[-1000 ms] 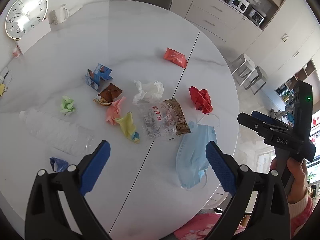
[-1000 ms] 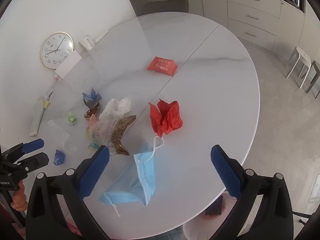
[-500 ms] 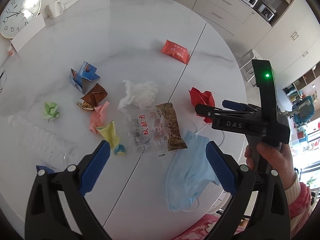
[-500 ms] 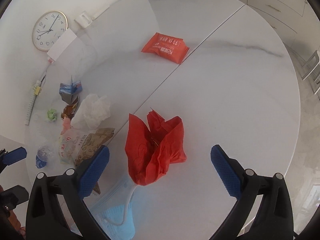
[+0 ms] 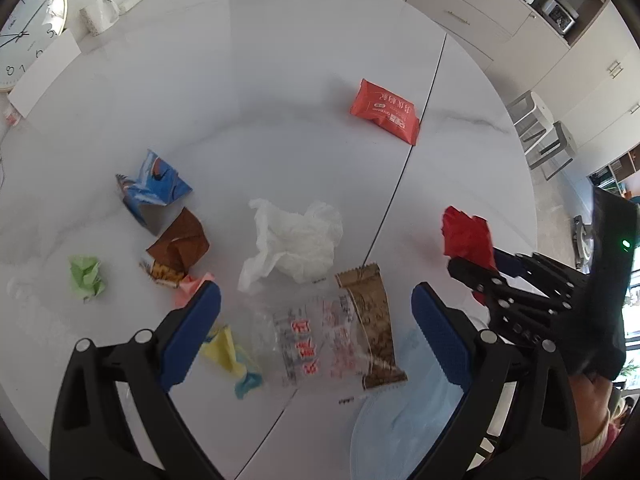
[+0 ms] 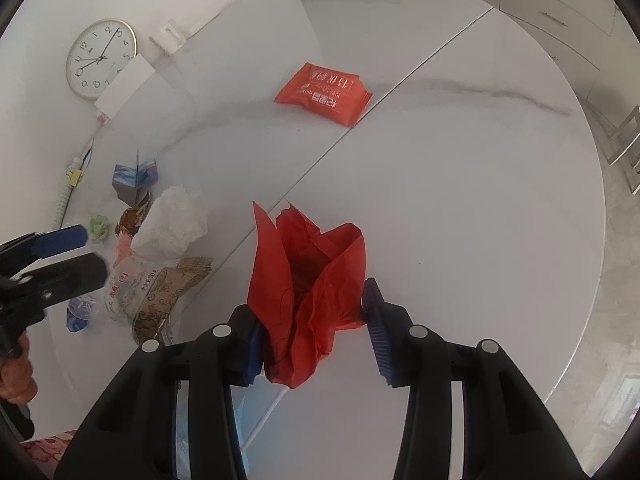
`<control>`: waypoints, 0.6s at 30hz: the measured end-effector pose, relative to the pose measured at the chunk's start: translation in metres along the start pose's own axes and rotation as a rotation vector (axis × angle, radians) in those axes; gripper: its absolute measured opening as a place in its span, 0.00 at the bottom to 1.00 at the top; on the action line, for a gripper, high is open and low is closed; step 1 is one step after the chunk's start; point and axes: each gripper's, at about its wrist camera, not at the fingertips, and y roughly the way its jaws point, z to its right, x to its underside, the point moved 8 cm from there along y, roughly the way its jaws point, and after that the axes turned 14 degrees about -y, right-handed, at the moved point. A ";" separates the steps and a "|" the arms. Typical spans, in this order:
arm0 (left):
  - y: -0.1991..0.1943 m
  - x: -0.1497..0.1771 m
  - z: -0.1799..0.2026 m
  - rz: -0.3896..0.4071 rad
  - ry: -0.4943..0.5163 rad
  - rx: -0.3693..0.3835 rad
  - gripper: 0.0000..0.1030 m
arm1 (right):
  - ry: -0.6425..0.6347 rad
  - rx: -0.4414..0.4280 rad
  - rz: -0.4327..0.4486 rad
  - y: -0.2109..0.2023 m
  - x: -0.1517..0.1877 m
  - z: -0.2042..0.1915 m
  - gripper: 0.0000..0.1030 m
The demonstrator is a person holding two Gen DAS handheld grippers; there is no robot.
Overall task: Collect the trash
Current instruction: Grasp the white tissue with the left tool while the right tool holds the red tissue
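My right gripper [image 6: 314, 312] is closing around a crumpled red paper [image 6: 308, 272] on the white round table [image 6: 460, 200]; both blue pads touch the paper's sides. In the left wrist view the same red paper [image 5: 466, 236] sticks up from the right gripper [image 5: 480, 268] at the right. My left gripper [image 5: 316, 312] stands open above a clear printed wrapper [image 5: 316, 340] and a brown snack wrapper [image 5: 372, 328], holding nothing. A blue face mask [image 5: 400, 420] lies near the front edge, partly hidden by the left gripper's right finger.
More litter lies around: a white tissue [image 5: 296, 244], an orange-red packet [image 5: 384, 110], a blue folded carton [image 5: 152, 192], a brown foil [image 5: 180, 244], a green paper ball [image 5: 86, 276], a yellow scrap [image 5: 226, 348]. A clock [image 5: 24, 48] and mug [image 5: 100, 16] stand at the back left.
The right gripper came down over the red paper and its jaws narrowed from wide open onto it. The left gripper moved forward and lower over the clear and brown wrappers, still open.
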 end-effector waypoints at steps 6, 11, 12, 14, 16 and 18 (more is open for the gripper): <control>0.047 -0.015 0.003 -0.108 -0.038 -0.016 0.86 | 0.020 -0.023 0.049 -0.024 -0.004 0.008 0.43; 0.066 -0.019 0.003 -0.151 -0.032 -0.042 0.61 | 0.046 -0.021 0.072 -0.034 -0.005 0.013 0.43; 0.070 -0.018 0.002 -0.167 -0.027 -0.054 0.54 | 0.054 -0.022 0.078 -0.036 -0.005 0.014 0.43; 0.073 -0.019 0.001 -0.168 -0.027 -0.066 0.44 | 0.071 -0.021 0.086 -0.036 -0.005 0.015 0.43; 0.072 -0.021 0.001 -0.152 -0.020 -0.066 0.30 | 0.082 -0.014 0.088 -0.036 -0.005 0.017 0.43; 0.071 -0.023 0.002 -0.146 -0.017 -0.059 0.24 | 0.089 -0.007 0.093 -0.036 -0.005 0.017 0.43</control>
